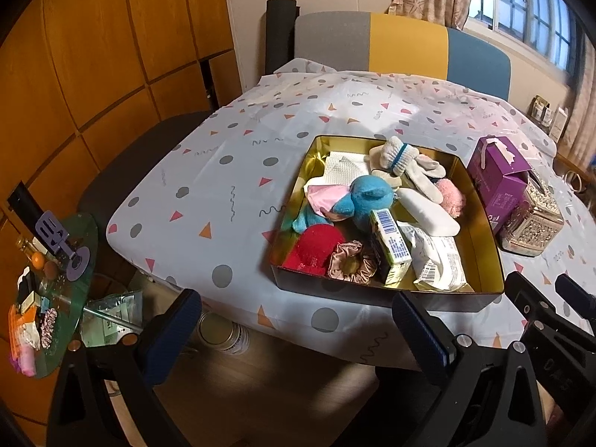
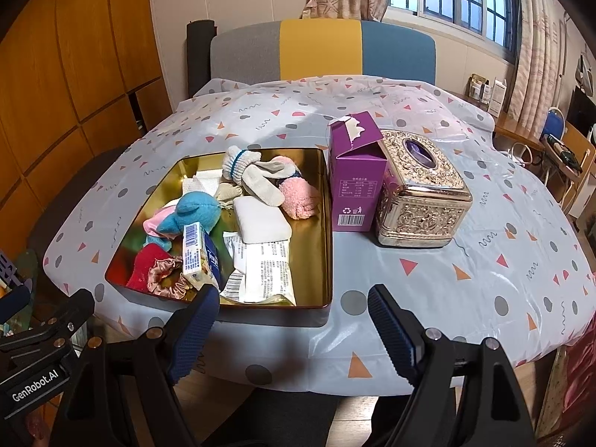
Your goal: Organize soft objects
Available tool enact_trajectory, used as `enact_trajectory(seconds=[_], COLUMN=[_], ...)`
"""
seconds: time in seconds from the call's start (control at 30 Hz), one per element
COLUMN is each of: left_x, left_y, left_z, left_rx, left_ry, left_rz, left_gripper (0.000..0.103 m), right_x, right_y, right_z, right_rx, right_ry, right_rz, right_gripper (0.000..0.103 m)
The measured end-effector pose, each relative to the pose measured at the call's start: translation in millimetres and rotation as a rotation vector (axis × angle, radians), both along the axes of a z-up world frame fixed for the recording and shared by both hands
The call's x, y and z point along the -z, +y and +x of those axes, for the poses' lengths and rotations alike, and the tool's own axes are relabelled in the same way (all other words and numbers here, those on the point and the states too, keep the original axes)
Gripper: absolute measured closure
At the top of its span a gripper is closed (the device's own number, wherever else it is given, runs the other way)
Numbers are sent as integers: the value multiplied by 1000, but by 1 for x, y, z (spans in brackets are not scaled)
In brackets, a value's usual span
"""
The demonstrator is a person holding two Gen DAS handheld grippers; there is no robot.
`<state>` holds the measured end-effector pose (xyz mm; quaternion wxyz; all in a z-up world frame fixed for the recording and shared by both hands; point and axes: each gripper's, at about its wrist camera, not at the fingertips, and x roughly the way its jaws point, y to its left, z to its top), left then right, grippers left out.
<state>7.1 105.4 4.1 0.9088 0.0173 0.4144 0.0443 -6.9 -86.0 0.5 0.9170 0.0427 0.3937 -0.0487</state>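
Observation:
A gold-lined tin tray (image 1: 480,238) (image 2: 324,223) on the table holds soft things: a blue and pink plush toy (image 1: 357,197) (image 2: 193,212), a red cloth (image 1: 316,246), a satin scrunchie (image 1: 348,264) (image 2: 162,270), white socks (image 1: 402,160) (image 2: 257,175), a pink fluffy piece (image 1: 450,195) (image 2: 298,197), a white pad (image 2: 260,219), a tissue pack (image 1: 391,246) (image 2: 199,253) and a wipes pack (image 1: 439,260) (image 2: 266,272). My left gripper (image 1: 294,320) is open and empty before the table's near edge. My right gripper (image 2: 292,320) is open and empty in front of the tray.
A purple carton (image 2: 355,175) (image 1: 495,175) and an ornate silver tissue box (image 2: 421,201) (image 1: 532,223) stand right of the tray. A chair (image 2: 320,48) stands behind the table. A cluttered glass side table (image 1: 56,279) is at the left.

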Motion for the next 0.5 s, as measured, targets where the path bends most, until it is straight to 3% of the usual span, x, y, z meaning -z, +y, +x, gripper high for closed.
enact_trajectory(seconds=[0.5], left_x=[1], left_y=[-1], left_z=[2], left_rx=[-6], left_ry=[-2], left_rz=[21], left_gripper=[0], right_x=[1], right_y=[1], right_z=[1], right_rx=[-5], right_ry=[6], right_rz=[3], right_gripper=[20])
